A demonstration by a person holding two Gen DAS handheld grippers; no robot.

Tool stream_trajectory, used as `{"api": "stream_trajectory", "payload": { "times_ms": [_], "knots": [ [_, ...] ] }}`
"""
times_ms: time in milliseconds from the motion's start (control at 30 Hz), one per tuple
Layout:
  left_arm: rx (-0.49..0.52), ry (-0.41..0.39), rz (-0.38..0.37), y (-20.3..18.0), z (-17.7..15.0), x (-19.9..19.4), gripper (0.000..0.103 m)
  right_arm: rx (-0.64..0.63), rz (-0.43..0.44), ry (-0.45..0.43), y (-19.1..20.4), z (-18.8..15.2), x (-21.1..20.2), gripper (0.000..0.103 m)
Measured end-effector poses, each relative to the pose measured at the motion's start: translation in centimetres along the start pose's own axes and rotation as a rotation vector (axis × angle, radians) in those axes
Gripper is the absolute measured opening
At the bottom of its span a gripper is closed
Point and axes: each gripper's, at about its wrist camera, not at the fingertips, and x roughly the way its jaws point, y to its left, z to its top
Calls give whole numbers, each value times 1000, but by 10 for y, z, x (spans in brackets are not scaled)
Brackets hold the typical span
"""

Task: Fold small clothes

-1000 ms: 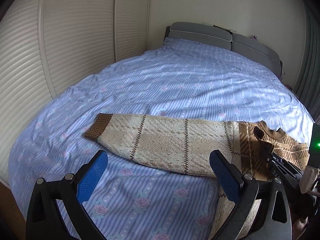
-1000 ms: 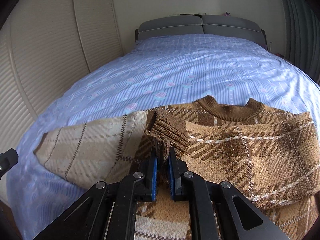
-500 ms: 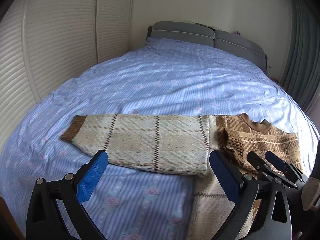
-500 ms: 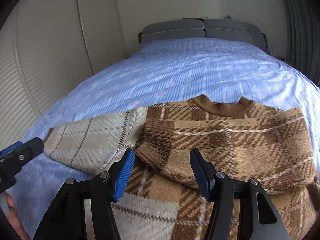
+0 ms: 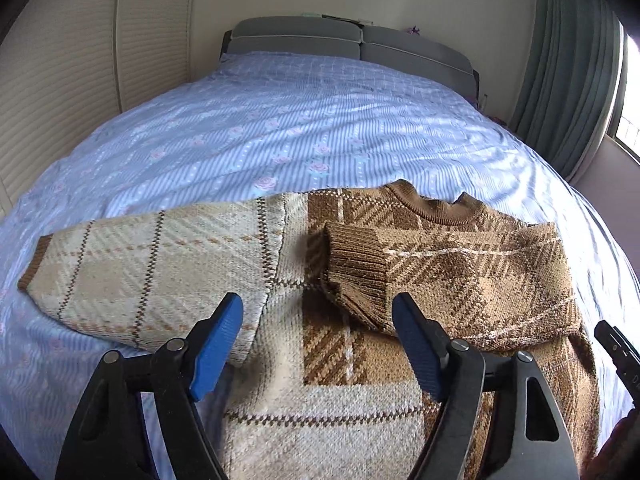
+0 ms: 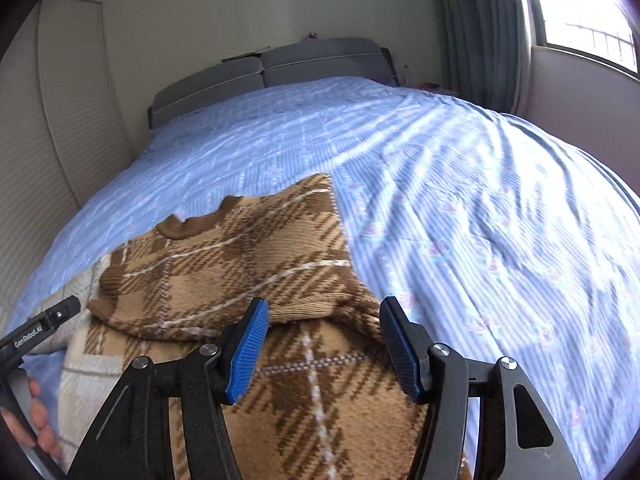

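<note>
Dropped the brown ribbed cuff [image 5: 356,270] across the brown-and-cream plaid knit sweater [image 5: 360,360] on the blue striped bedspread [image 5: 320,128]. Right gripper [image 6: 320,354] stood apart, empty. Left gripper [image 5: 316,344] was closing over, probably not yet touching, the knit. Pale sleeve [image 5: 160,264] looked next to fold.

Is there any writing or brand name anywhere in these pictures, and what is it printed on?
"GenRobot.AI": white lettering along the black finger of the left gripper, seen at the left edge of the right wrist view.
A few white characters on the right gripper's black finger, at the right edge of the left wrist view: cut off, unreadable.
The sweater and the bedsheet carry patterns only, no words.
</note>
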Motion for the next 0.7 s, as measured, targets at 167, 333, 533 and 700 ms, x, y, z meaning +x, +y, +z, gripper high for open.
{"api": "stream_trajectory", "payload": {
  "times_ms": [167, 333, 533, 700],
  "knots": [
    [1, 51, 3, -6, -4, 25, 62, 33, -13, 9, -16, -7, 5, 59],
    [4, 52, 7, -9, -9, 36, 44, 36, -25, 32, -20, -9, 15, 59],
    [2, 51, 4, -10, -10, 36, 29, -3, -67, 120, -21, -16, 35, 59],
    [-19, 56, 10, -3, -9, 37, 29, -26, -69, 152, -20, -13, 49, 60]
  ]
}}
